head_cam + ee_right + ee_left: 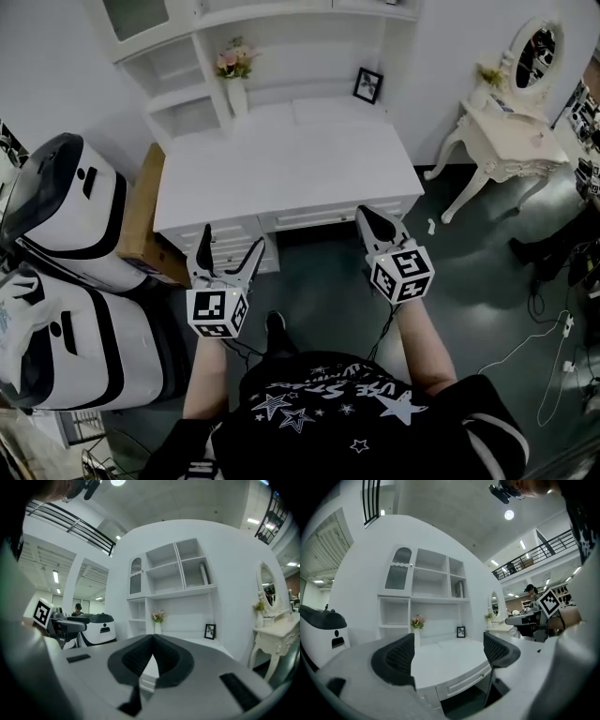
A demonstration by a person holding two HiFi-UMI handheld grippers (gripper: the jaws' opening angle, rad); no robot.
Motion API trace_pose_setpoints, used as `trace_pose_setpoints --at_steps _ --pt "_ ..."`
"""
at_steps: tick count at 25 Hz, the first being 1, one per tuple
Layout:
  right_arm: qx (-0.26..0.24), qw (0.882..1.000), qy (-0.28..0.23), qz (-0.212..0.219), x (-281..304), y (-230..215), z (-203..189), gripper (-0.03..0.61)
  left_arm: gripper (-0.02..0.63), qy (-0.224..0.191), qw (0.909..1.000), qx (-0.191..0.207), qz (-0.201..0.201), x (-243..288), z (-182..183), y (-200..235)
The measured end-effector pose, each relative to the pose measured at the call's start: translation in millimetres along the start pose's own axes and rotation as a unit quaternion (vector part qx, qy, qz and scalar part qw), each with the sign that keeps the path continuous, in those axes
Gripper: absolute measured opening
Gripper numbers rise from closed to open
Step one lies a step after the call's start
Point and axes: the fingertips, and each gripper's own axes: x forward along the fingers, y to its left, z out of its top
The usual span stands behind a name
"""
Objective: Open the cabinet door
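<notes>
A white desk (281,155) with a shelf unit stands in front of me. The cabinet door (136,17) is at the shelf unit's upper left, closed, with an arched glass panel (397,569) that also shows in the right gripper view (135,576). My left gripper (230,246) hovers short of the desk's front drawers, open with nothing between its fingers (393,660). My right gripper (375,225) is shut and empty, level, near the desk's front right edge; its pads (136,656) meet in the middle. Both are well below and away from the door.
A vase of flowers (234,70) and a small picture frame (367,84) stand on the desk. Two white-and-black machines (66,216) and a cardboard box (141,206) crowd the left. A vanity table with a mirror (506,131) stands at right; cables (553,337) lie on the floor.
</notes>
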Motion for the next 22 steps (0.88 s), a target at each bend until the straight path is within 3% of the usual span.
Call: trace_pose_setpoints --at_steps 7,12,22 --pt "-0.005 1.0 -0.027 -0.006 119.4 4.0 41.9 0.005 0.457 -0.016 0.9998 0.012 0.002 60.8 17.8 100.7" --pt "0.0 0.998 -0.055 -0.013 184.2 10.5 73.1 0.005 0.457 -0.039 0.9981 0.045 -0.018 98.3 43.8 152.9" --pt "-0.016 0.996 -0.085 -0.028 262.2 21.3 109.6 0.005 0.454 -0.086 0.9913 0.07 -0.07 158.5 90.1 209.1"
